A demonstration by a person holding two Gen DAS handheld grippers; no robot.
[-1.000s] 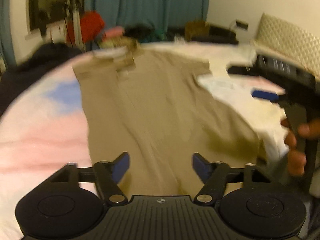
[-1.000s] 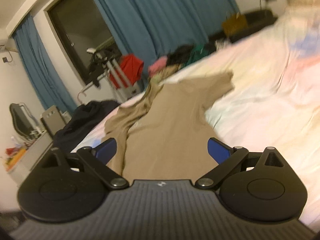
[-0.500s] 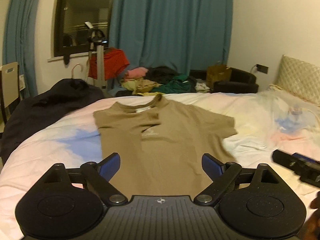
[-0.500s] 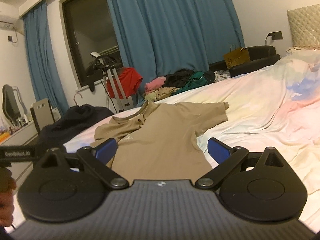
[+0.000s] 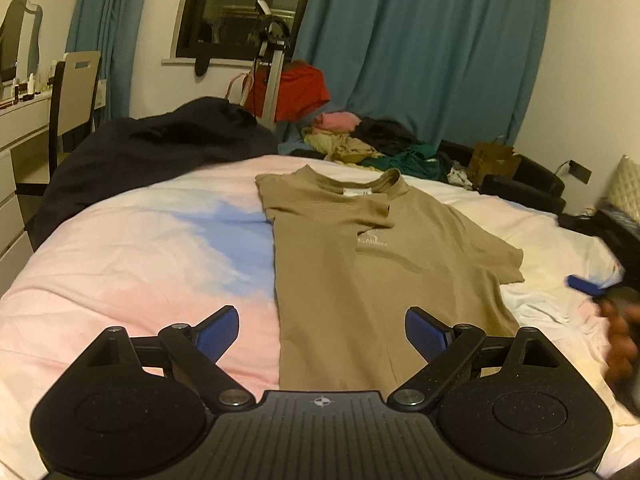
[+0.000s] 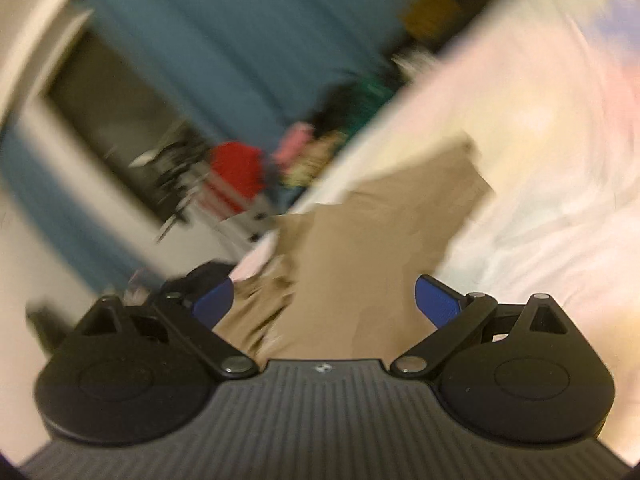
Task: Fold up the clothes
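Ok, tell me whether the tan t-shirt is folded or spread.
Partly folded: the tan t-shirt lies flat on the bed, one sleeve tucked over its chest.

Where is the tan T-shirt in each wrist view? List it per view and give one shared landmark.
Left wrist: tan T-shirt centre frame, flat on the bed, collar away from the camera.
Right wrist: tan T-shirt centre, blurred and tilted, just beyond the fingers.
Shared landmark: red garment beside the blue curtain.

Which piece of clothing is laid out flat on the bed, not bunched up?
The tan T-shirt, spread on the bedspread ahead of the open left gripper. The dark garment and the colourful clothes pile lie crumpled.
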